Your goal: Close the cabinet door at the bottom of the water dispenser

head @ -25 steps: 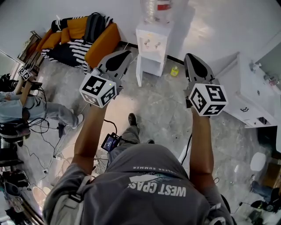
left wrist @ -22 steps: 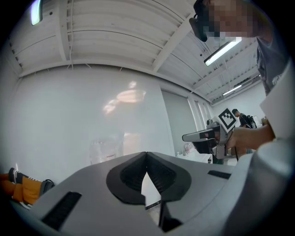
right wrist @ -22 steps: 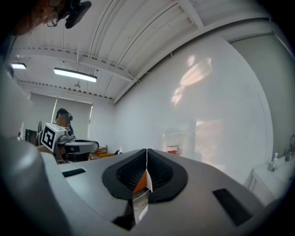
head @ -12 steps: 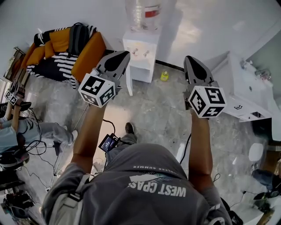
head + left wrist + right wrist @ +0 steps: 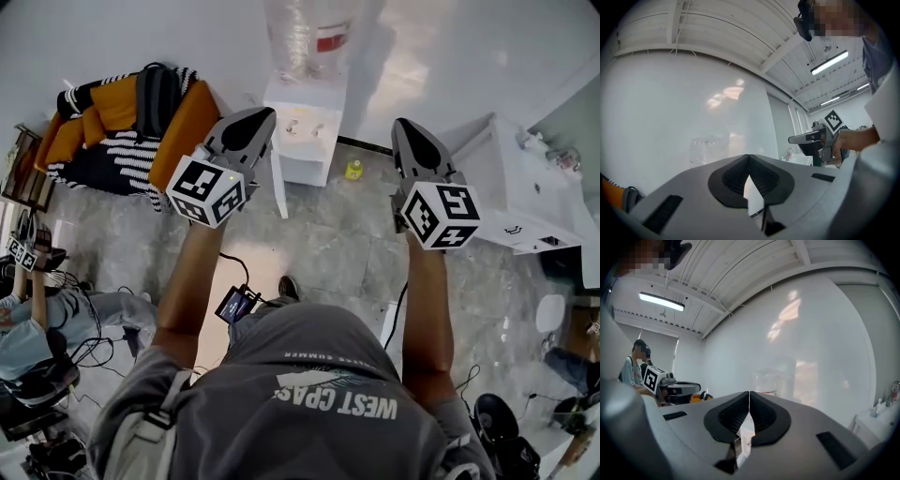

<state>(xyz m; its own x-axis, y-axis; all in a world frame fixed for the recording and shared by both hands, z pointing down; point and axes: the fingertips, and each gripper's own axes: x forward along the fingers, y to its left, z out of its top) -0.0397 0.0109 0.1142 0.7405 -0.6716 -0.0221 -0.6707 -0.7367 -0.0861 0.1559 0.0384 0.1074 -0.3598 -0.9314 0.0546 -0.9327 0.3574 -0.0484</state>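
Left hand-held gripper (image 5: 265, 113), cabinet door (image 5: 278, 183) ajar

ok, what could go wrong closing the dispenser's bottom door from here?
The open white cabinet door juts edge-on toward the person; the shut left gripper could glance off its thin edge.
A hard shove may rock the white water dispenser under its clear water bottle.
The small yellow item on the floor beside it could get kicked.

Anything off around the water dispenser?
Yes: the water dispenser's bottom cabinet door stands open, swung out into the room. A small yellow object also sits on the floor just right of the dispenser in the head view.
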